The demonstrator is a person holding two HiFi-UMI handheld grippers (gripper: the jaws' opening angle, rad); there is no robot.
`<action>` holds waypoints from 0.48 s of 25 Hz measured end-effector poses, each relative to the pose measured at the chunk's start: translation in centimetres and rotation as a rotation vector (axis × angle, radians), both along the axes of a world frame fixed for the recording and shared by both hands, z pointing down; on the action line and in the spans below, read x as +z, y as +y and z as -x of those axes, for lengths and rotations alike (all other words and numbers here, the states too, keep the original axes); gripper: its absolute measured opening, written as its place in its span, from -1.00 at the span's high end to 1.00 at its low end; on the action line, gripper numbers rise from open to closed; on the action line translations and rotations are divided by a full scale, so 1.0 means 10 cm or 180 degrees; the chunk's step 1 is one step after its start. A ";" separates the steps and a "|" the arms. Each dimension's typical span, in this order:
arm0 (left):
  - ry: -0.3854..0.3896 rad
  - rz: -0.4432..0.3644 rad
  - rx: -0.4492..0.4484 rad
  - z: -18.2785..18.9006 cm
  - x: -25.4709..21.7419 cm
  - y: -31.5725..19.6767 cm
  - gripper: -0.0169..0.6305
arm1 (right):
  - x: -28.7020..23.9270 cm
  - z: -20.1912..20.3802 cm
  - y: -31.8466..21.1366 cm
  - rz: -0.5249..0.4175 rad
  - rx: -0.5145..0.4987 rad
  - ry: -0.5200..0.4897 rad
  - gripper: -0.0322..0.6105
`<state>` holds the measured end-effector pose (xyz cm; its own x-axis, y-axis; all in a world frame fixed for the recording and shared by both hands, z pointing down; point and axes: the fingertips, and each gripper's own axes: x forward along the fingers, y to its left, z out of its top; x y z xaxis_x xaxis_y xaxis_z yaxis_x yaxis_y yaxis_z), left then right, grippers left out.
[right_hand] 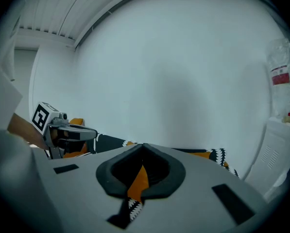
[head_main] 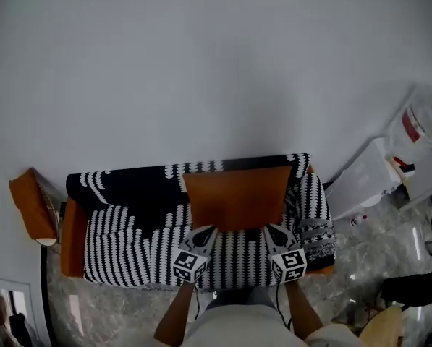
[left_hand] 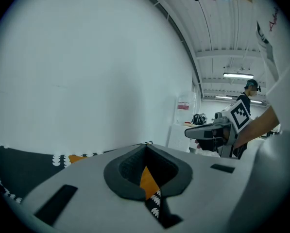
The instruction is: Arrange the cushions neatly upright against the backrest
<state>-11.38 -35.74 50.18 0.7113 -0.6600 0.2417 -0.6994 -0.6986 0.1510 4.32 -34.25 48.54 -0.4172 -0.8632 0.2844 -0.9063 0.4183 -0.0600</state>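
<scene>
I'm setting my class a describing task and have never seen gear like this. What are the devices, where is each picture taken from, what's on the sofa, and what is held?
There is no robot here: a person holds a two-jaw tool in each hand. The head view looks down from a camera on their head. The other two pictures come from cameras riding on each tool.

The left gripper and right gripper are both shut on the lower edge of an orange cushion, held over a sofa draped with a black-and-white patterned cover. A second orange cushion sits just beyond the sofa's left end.
</scene>
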 end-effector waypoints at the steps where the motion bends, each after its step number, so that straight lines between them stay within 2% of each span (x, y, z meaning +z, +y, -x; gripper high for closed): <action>1: 0.0023 -0.0007 -0.0019 0.00 -0.03 0.04 0.86 | -0.02 0.00 0.03 -0.0012 0.0004 -0.0008 0.81; 7: 0.0055 0.0009 -0.0036 -0.07 -0.06 0.20 0.86 | -0.16 -0.08 0.17 -0.0109 0.0047 -0.0072 0.81; 12: 0.0047 -0.0084 -0.0034 -0.23 -0.19 0.38 0.86 | -0.24 -0.21 0.39 -0.0158 0.0036 -0.0089 0.81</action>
